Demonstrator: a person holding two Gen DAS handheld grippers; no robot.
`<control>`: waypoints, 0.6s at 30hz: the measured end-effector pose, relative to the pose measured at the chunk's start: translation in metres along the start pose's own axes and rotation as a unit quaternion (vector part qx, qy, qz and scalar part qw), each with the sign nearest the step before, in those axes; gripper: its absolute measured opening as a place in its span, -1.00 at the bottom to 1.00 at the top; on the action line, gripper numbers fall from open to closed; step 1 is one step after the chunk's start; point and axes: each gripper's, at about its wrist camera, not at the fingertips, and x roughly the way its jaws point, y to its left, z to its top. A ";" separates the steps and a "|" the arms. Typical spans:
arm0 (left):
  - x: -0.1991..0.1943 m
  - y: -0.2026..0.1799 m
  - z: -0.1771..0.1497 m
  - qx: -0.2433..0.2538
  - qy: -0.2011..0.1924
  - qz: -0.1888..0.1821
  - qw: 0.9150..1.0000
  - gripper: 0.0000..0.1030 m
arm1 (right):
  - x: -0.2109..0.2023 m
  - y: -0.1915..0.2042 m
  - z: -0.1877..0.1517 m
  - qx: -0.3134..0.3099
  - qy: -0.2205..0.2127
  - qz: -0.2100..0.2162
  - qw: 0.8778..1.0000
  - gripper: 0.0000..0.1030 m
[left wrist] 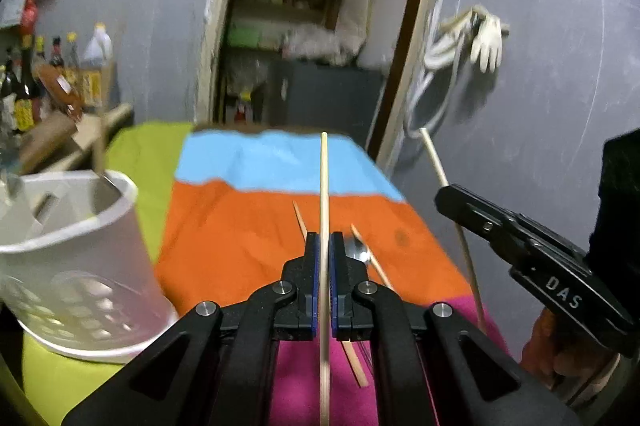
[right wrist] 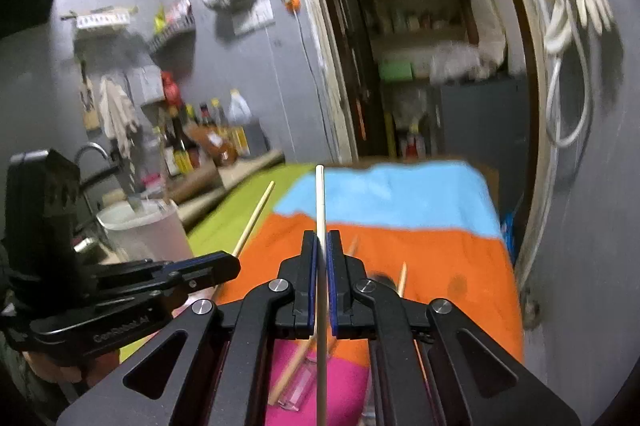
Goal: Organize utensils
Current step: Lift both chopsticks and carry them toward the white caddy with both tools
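Wooden chopsticks are pinched one per gripper, left [left wrist: 325, 254] and right [right wrist: 322, 250]. Your thin grip could let either pivot or slip. Watch the long tips near the holder [left wrist: 80, 266]; a knock could tip it.

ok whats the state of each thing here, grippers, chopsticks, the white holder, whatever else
left gripper: shut on a chopstick, lifted
right gripper: shut on another chopstick, lifted
white holder: upright, utensils inside
loose chopsticks: lying on the striped cloth
spoon: lying on the cloth

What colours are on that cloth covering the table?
The cloth is colour-blocked: lime green, sky blue, orange and magenta pink panels. The left wrist view shows it best.
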 end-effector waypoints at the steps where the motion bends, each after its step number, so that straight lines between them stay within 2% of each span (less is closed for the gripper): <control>1: -0.006 0.001 0.003 -0.003 -0.013 -0.001 1.000 -0.96 | -0.004 0.005 0.004 -0.003 -0.014 0.000 1.000 -0.94; 8: -0.058 0.014 0.032 -0.007 -0.118 0.021 0.993 -0.96 | -0.021 0.034 0.033 -0.013 -0.111 0.039 0.993 -0.94; 13: -0.086 0.035 0.051 -0.017 -0.167 0.043 0.985 -0.96 | -0.017 0.057 0.052 -0.009 -0.170 0.073 0.983 -0.94; 18: -0.104 0.064 0.064 -0.007 -0.205 0.076 0.976 -0.96 | -0.003 0.091 0.069 -0.017 -0.225 0.073 0.971 -0.94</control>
